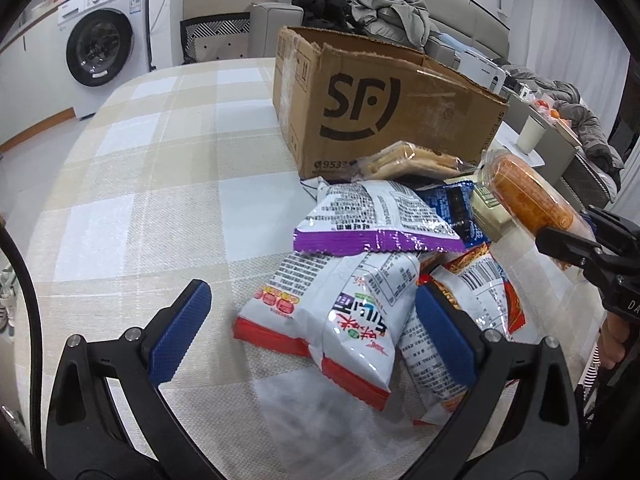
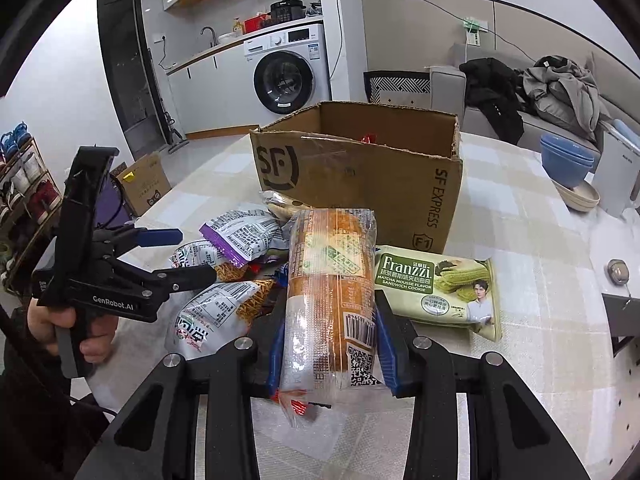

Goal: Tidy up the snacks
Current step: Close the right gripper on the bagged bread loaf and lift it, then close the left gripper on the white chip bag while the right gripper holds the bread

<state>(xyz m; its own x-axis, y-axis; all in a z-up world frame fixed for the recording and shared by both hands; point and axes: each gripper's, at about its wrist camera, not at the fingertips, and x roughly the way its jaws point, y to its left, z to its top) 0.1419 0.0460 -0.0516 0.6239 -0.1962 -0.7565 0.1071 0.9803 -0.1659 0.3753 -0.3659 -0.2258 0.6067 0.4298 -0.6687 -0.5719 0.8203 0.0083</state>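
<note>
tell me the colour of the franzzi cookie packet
Pale green flat Franzzi cookie packet; right wrist view shows it best.

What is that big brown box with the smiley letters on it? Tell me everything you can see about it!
The cardboard box is brown and worn, with black "SF" logos and "SF EXPRESS" printed on its sides. Its top is open, the flaps gone and the rim ragged, and clear tape stripes one wall. It stands upright on the checked tablecloth, behind the heap of snack packets. Something small and red peeks out inside. A clear-wrapped sandwich biscuit pack lies against its base; no claw touches it.
</note>
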